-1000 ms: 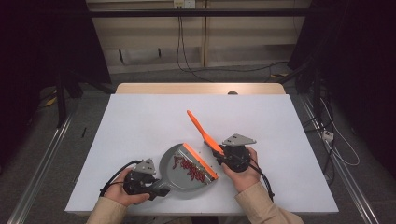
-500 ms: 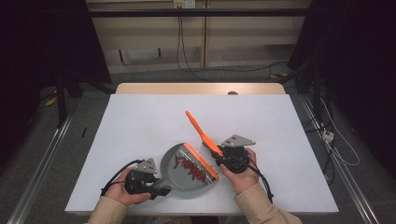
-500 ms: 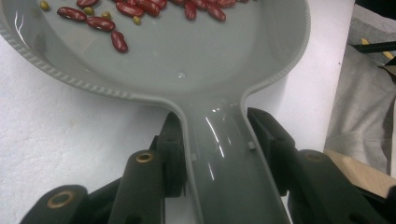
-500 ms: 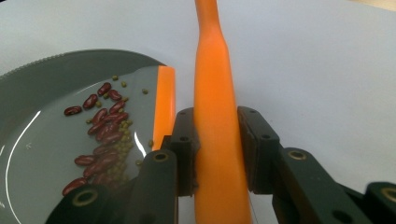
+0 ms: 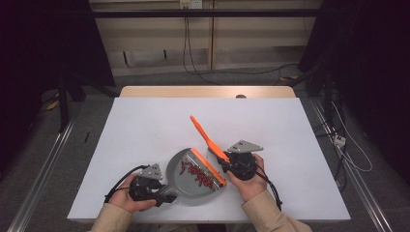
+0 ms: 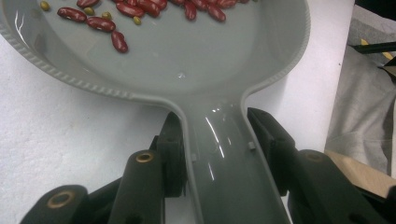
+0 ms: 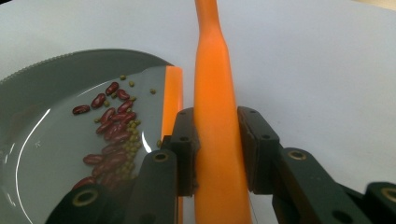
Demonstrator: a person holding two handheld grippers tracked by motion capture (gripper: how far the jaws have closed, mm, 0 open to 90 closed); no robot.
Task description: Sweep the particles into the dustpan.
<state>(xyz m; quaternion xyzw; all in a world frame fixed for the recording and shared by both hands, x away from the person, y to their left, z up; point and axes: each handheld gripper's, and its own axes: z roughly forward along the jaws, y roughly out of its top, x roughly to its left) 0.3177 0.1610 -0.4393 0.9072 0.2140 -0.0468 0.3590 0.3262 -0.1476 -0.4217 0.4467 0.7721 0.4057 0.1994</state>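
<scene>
Left tongs [image 6: 219, 158], clamped on the grey dustpan's [image 5: 181, 186] handle, hold the pan flat near the counter's [image 5: 145, 125] near edge; its long axis runs from the handle at lower left to the orange lip [image 5: 209, 166] at upper right. Red beans [image 5: 198, 175] and small green ones lie inside, along the lip. Right tongs [image 7: 217, 149], closed on the orange brush handle [image 5: 205, 136], keep it slanting up-left, away from the person. Far half of counter open.
</scene>
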